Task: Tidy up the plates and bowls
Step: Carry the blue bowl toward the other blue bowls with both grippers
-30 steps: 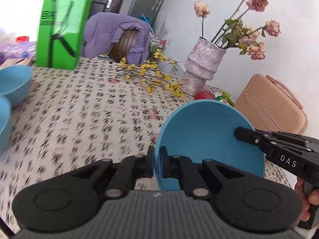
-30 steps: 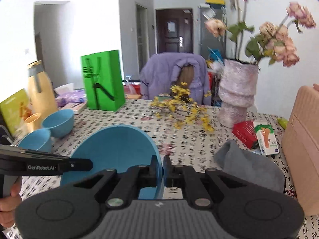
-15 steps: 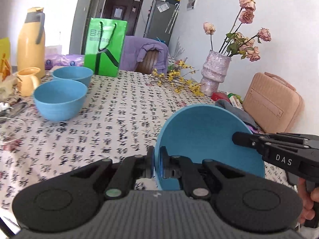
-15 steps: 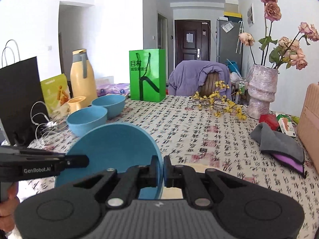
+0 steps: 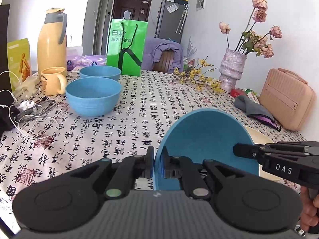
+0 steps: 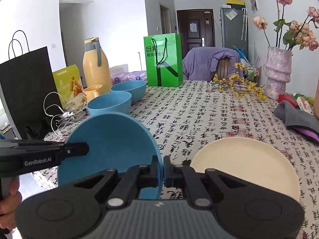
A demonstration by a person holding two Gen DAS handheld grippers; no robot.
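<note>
A living room with a dark door at the far end, and in front of it a long table (image 5: 139, 119) under a cloth printed with black Chinese characters. Nearest the cameras a blue plate (image 5: 207, 139) is held tilted on edge above the cloth, clamped at both sides: the left gripper (image 5: 157, 164) is closed on its left rim, and the right gripper (image 6: 161, 171) is closed on its right rim (each tool shows in the other's view as a black arm reaching across the plate). Just right of the blue plate a cream plate (image 6: 249, 163) lies flat on the cloth. Farther back on the left stand two blue bowls, the near bowl (image 5: 93, 97) and the far bowl (image 5: 100, 72), close together and upright. Left of them are a yellow mug (image 5: 53, 80) and a tall yellow thermos jug (image 5: 52, 43), with white cables beside a black paper bag (image 6: 26, 83). A green gift bag (image 5: 127, 47) stands behind the bowls. On the far right are a grey cloth (image 5: 251, 105), a pink case (image 5: 287, 99) and a vase of dried roses (image 5: 232, 73)
</note>
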